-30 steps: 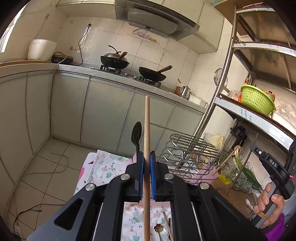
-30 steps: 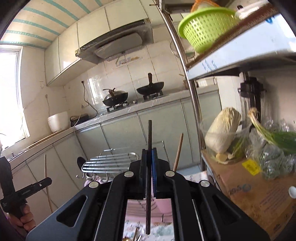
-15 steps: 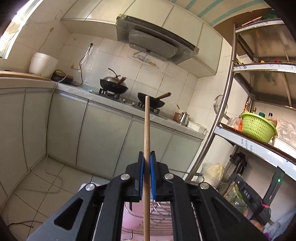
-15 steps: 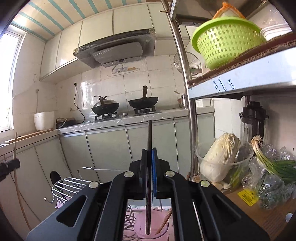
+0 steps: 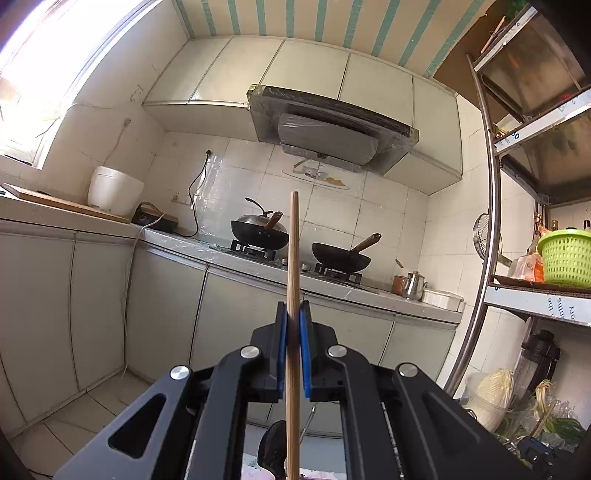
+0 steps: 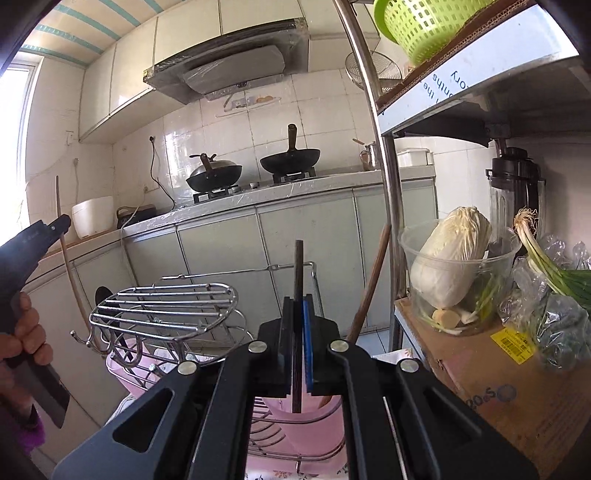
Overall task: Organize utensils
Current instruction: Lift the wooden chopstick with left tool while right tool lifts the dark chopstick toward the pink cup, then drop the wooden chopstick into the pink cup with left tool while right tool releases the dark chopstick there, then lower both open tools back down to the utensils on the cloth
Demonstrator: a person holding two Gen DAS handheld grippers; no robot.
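My left gripper (image 5: 293, 314) is shut on a long light wooden stick (image 5: 293, 258) that stands upright; it also shows at the left of the right wrist view (image 6: 68, 254), held high. My right gripper (image 6: 298, 308) is shut on a thin dark stick (image 6: 297, 273), upright, just above a pink holder cup (image 6: 295, 413) in a chrome wire rack (image 6: 166, 306). A brown wooden handle (image 6: 371, 284) leans in that cup. A black spoon (image 5: 271, 448) pokes up below my left gripper.
A metal shelf post (image 6: 384, 155) stands right of the rack. A cardboard box (image 6: 491, 373) carries a bowl of cabbage (image 6: 452, 258) and bagged greens. A green basket (image 6: 421, 22) sits on the shelf above. Two woks (image 5: 340, 256) sit on the far counter.
My left gripper has lifted and tilted up with its stick; the table and rack dropped out of its view. My right gripper has moved in over the rack and cup.
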